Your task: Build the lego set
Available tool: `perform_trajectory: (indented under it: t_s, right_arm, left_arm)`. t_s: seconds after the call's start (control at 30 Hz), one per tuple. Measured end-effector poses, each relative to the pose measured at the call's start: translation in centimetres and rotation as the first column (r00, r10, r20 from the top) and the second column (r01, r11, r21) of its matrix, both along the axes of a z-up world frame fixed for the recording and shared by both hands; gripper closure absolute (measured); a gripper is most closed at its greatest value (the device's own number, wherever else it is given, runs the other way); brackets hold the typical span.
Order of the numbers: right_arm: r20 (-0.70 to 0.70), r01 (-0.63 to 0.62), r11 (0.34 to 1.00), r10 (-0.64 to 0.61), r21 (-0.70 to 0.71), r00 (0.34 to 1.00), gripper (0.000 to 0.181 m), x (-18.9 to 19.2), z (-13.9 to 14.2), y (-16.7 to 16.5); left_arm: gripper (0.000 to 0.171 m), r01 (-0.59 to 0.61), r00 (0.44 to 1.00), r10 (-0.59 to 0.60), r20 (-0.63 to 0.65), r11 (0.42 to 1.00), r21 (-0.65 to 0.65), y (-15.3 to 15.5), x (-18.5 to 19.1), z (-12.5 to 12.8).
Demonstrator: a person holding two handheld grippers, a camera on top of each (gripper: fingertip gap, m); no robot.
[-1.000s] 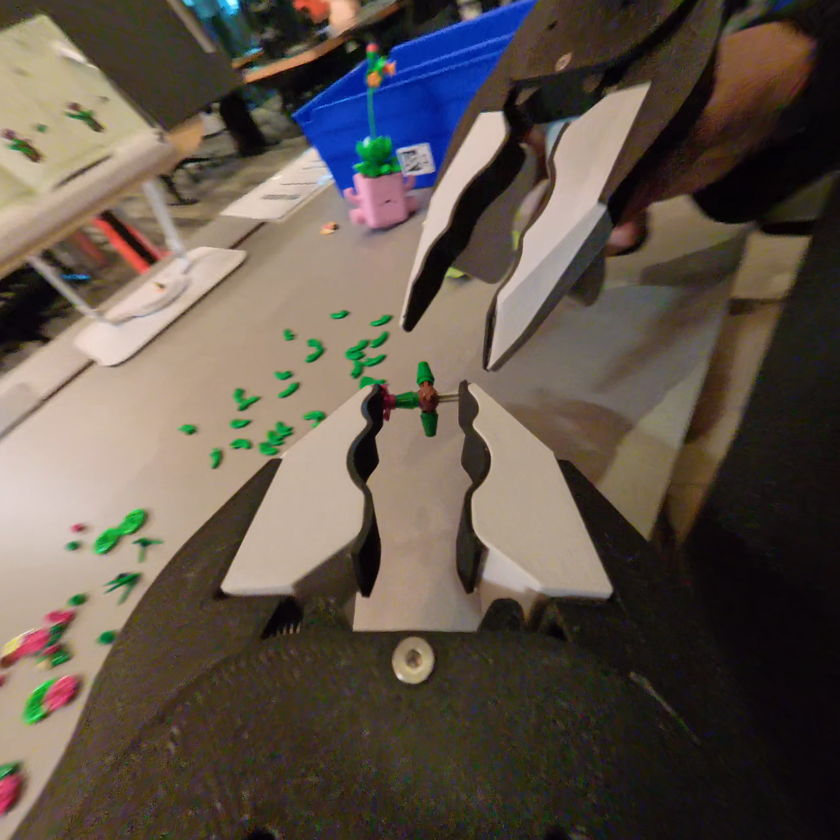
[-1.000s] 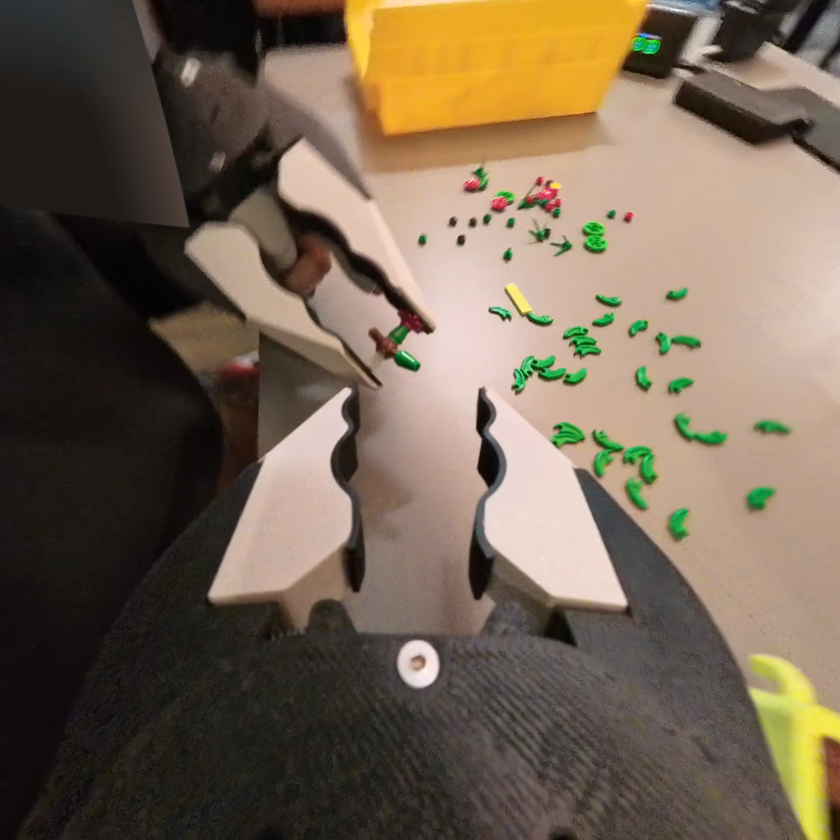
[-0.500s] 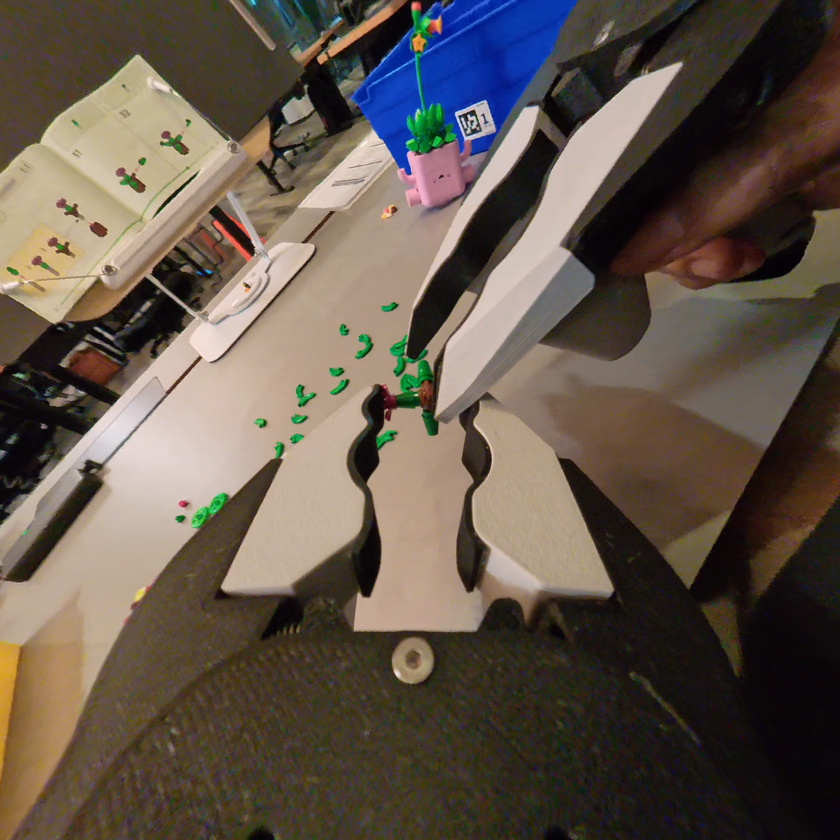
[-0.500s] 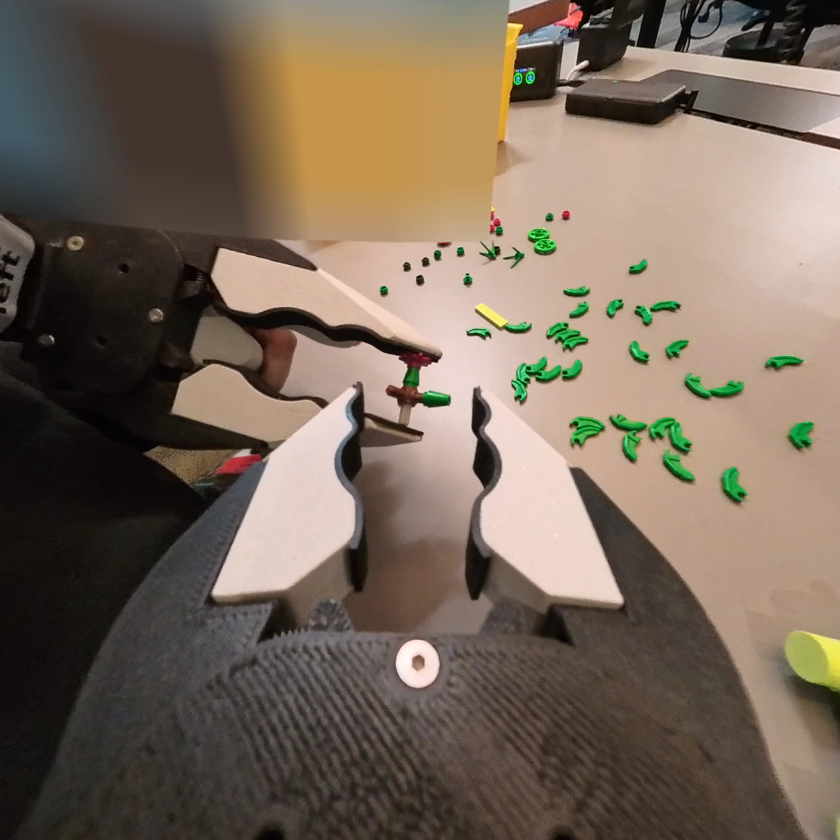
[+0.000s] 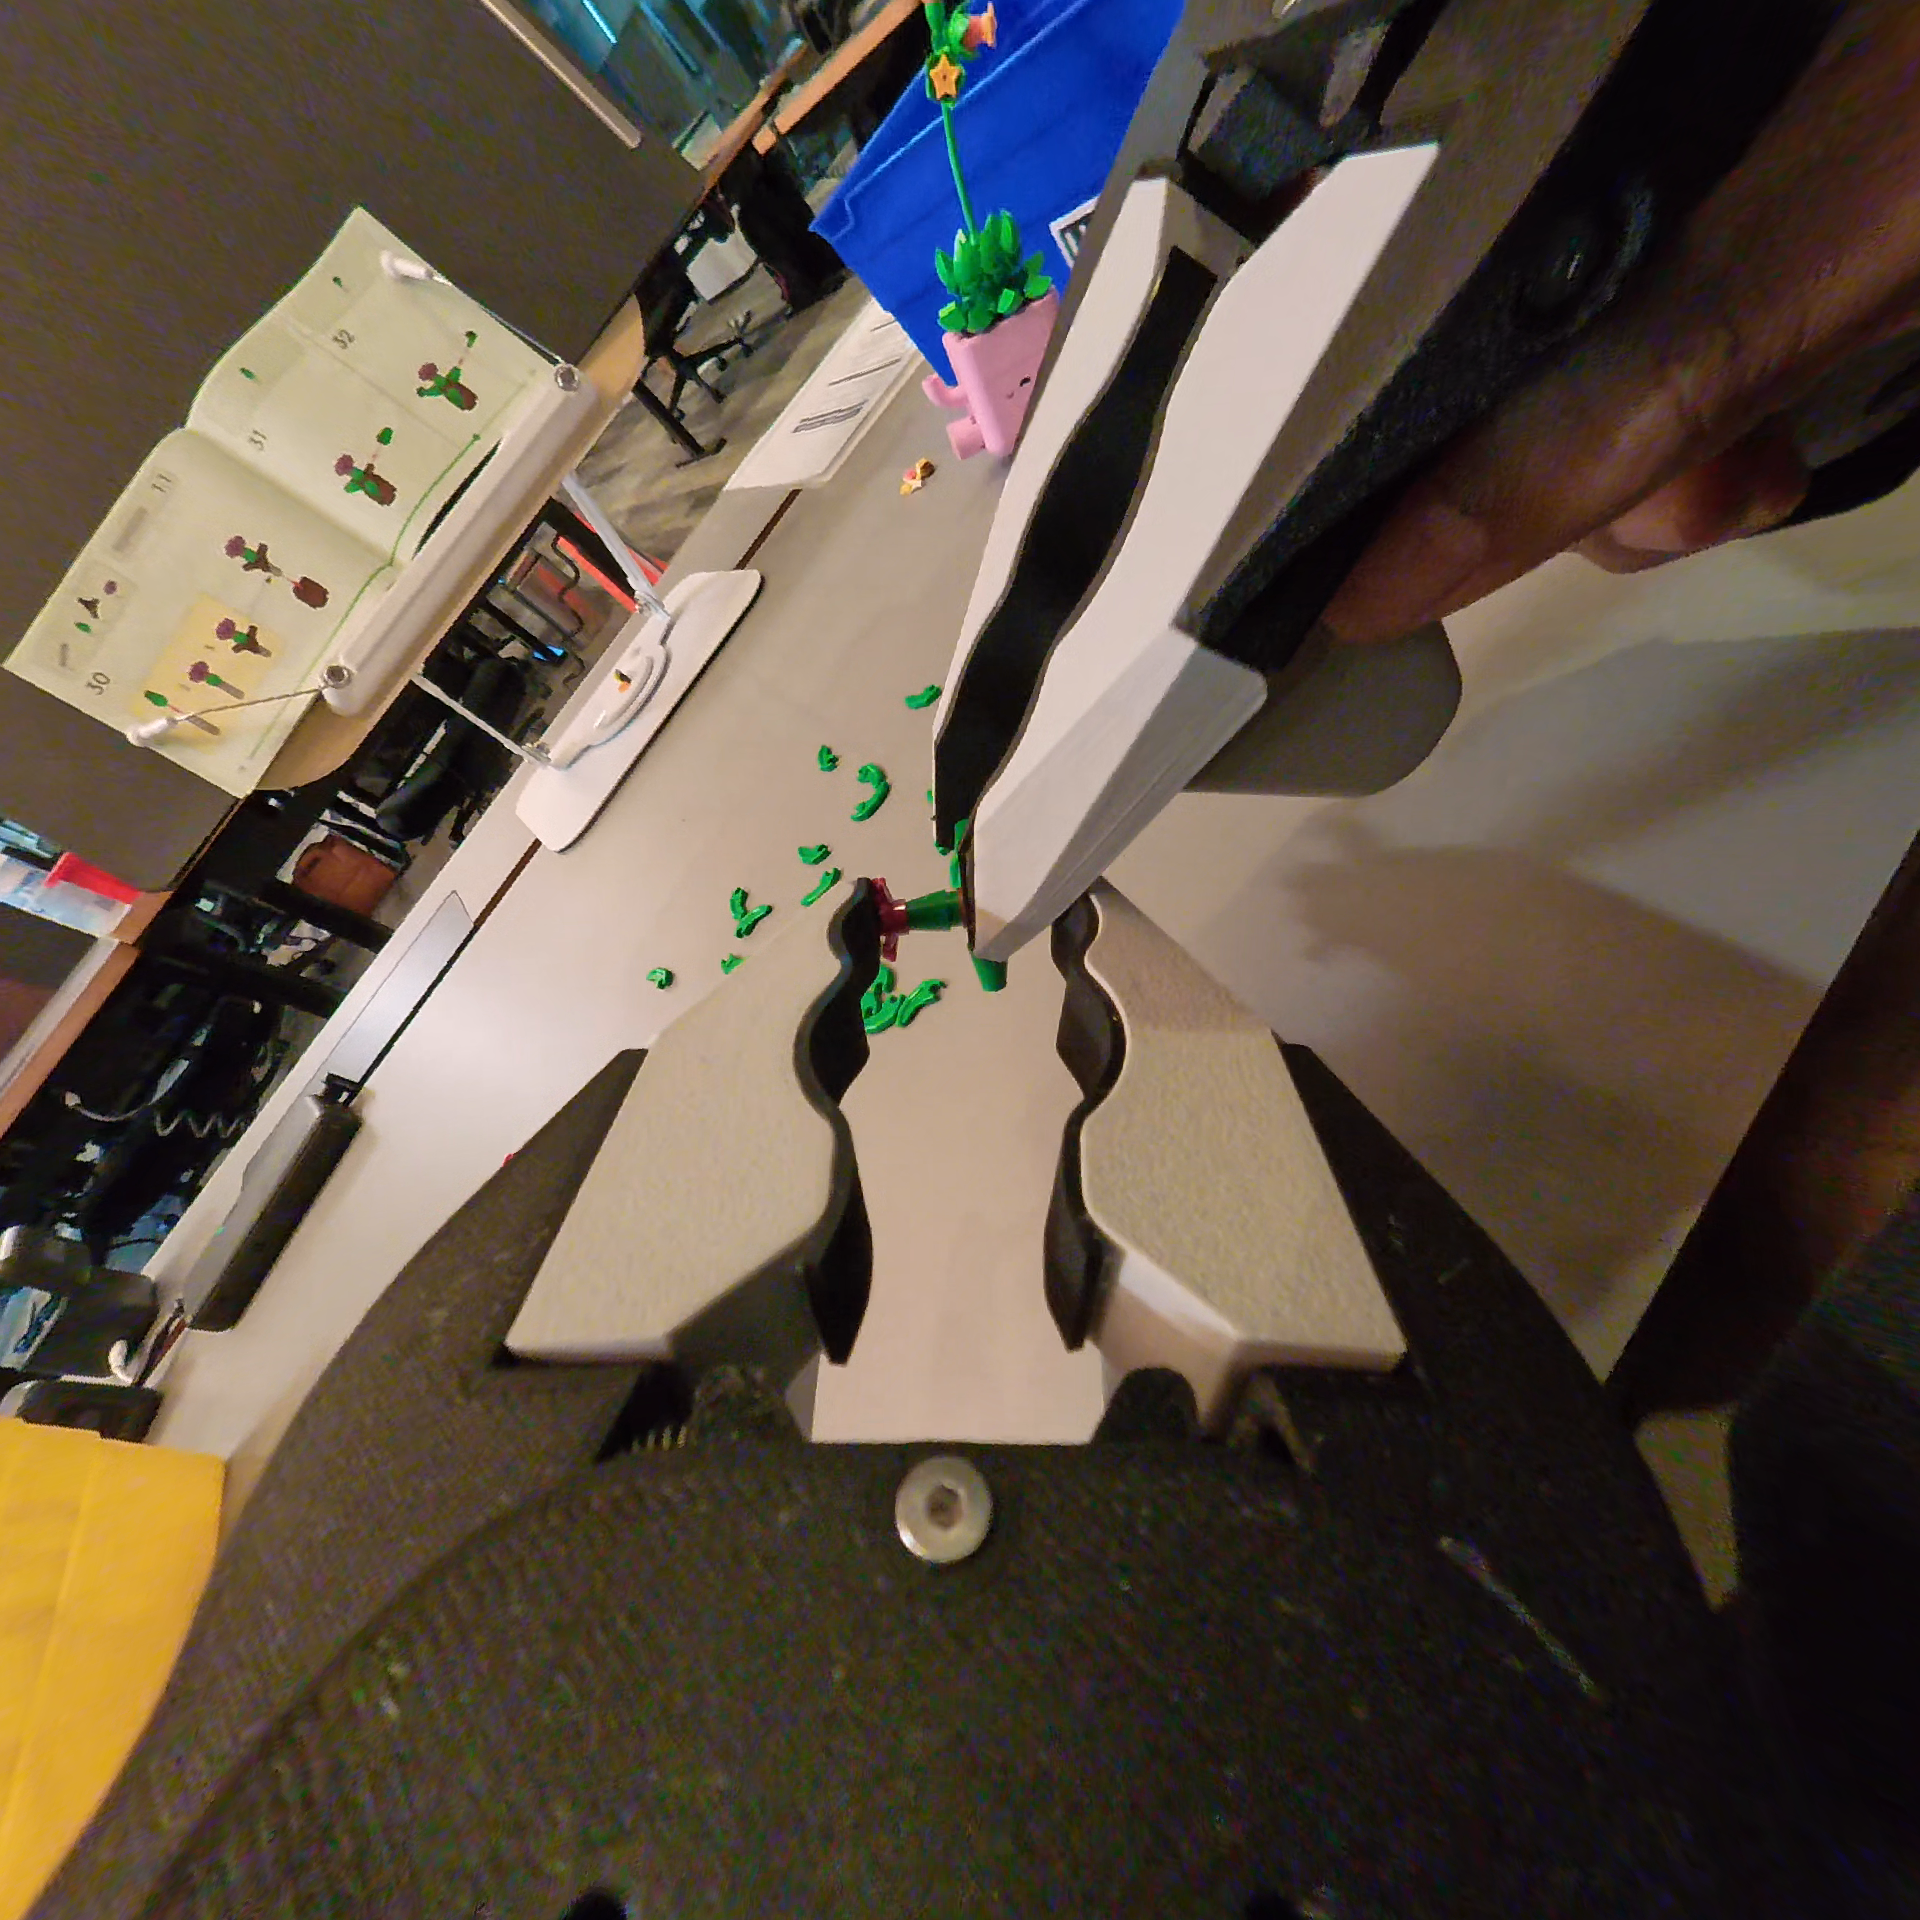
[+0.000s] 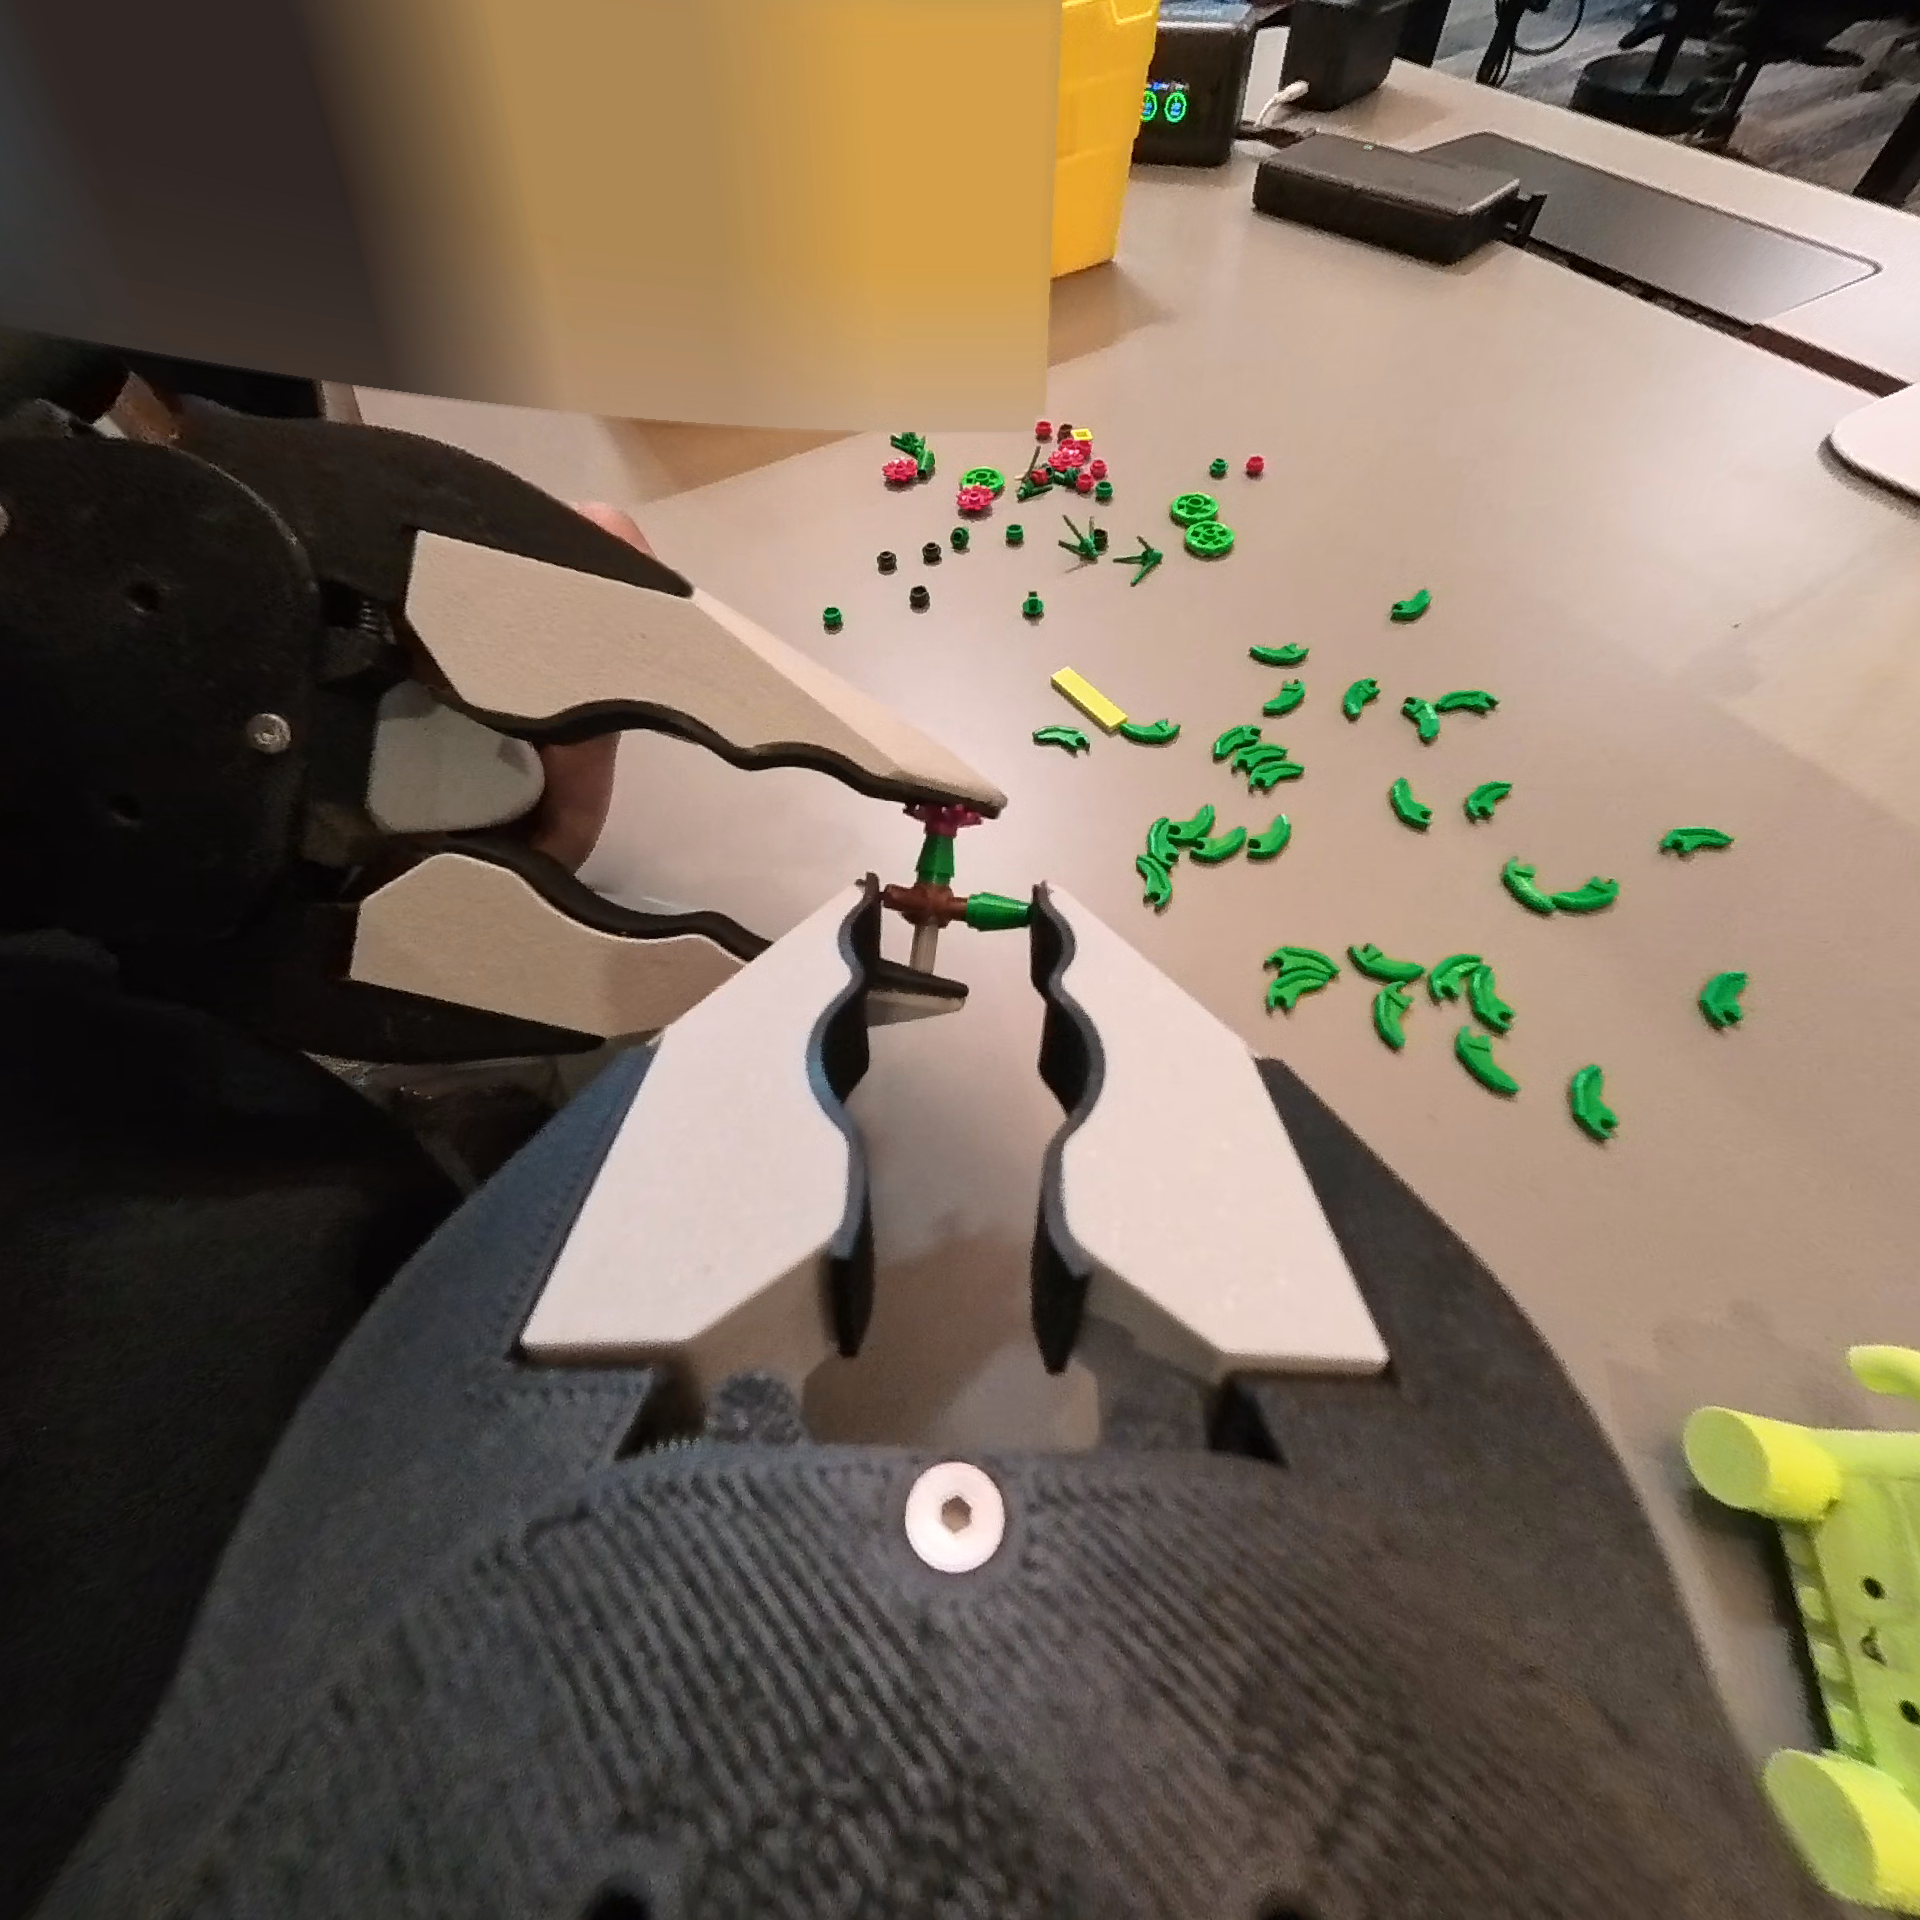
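Note:
A small lego flower stem (image 6: 928,900) has a brown hub, green cones, a magenta flower and a grey rod. My left gripper (image 5: 966,904) is shut on it end to end, with the flower against one tip and the rod against the other, held above the table. It also shows in the left wrist view (image 5: 925,914), partly hidden. My right gripper (image 6: 951,896) has closed in on the stem's crosswise arms. One tip touches the brown peg and the other touches the green cone (image 6: 997,912). In the left wrist view the right gripper (image 5: 966,883) comes in from the upper right.
Several green leaf pieces (image 6: 1382,904), a yellow tile (image 6: 1088,696) and red flower bits (image 6: 1044,468) lie on the grey table (image 6: 1558,416). A yellow bin (image 6: 1091,135) and black boxes (image 6: 1382,197) stand at the back. A pink pot model (image 5: 992,374), a blue bin (image 5: 997,156) and an instruction booklet (image 5: 281,499) stand beyond. The grippers are tip to tip, or close to it. Left tips and right tips are each some 15 cm from the yellow tile (image 6: 1088,696).
My right gripper has come in from above to the stem and narrowed its jaws onto the crosswise arms. My left gripper has kept hold of the stem and tilted.

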State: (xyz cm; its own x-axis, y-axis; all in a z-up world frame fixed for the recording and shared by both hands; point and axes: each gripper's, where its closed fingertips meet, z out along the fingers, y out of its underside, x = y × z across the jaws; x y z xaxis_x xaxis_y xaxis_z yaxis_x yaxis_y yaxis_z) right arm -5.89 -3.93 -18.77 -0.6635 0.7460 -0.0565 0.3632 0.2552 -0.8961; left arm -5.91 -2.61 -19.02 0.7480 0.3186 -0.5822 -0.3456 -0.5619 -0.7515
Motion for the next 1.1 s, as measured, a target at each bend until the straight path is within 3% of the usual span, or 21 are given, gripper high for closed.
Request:
perform_trajectory:
  t_s: [1.1]
  right_arm:
    - [-0.009,-0.043,0.997,0.044,0.058,0.999,0.159,0.55,-0.11,-0.05]
  left_arm:
    - [0.141,0.020,1.000,-0.020,-0.007,1.000,0.022,0.24,0.40,0.10]
